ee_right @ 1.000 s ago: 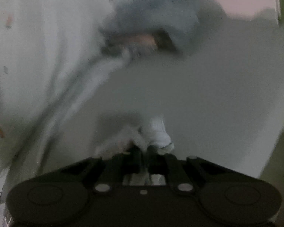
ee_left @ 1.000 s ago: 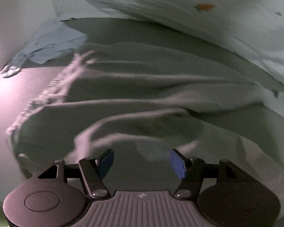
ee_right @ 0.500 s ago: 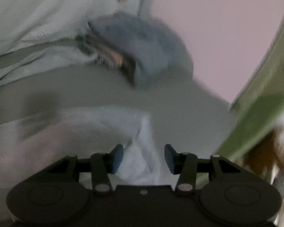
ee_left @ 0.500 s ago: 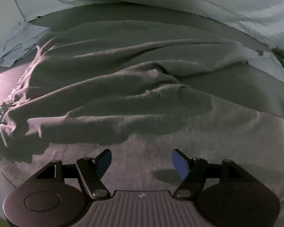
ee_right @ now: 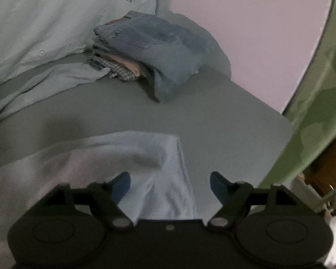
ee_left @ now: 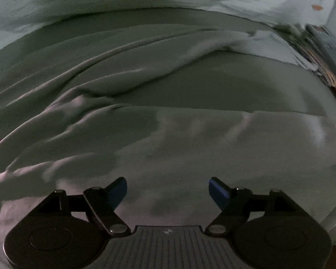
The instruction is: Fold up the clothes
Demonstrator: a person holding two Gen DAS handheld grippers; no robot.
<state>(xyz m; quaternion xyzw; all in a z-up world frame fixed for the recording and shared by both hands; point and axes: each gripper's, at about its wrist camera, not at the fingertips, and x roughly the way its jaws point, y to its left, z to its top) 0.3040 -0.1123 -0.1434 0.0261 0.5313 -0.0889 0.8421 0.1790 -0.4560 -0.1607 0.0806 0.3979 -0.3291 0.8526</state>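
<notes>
A pale grey garment (ee_left: 190, 139) lies spread and wrinkled on the grey bed sheet (ee_left: 235, 83), with a folded edge running across the middle of the left wrist view. My left gripper (ee_left: 168, 189) is open and empty, just above the cloth. In the right wrist view the same garment (ee_right: 123, 154) lies flat, its corner to the right. My right gripper (ee_right: 170, 186) is open and empty, over that corner.
A stack of folded clothes with blue jeans (ee_right: 152, 42) on top sits at the far side of the bed (ee_right: 235, 116); it also shows in the left wrist view (ee_left: 320, 51). A light quilt (ee_right: 56, 22) lies behind. A pink wall (ee_right: 246, 33) and a green curtain (ee_right: 320, 89) are at right.
My right gripper has opened and let go of the garment, which now lies flat. My left gripper stayed open and swung right over the cloth.
</notes>
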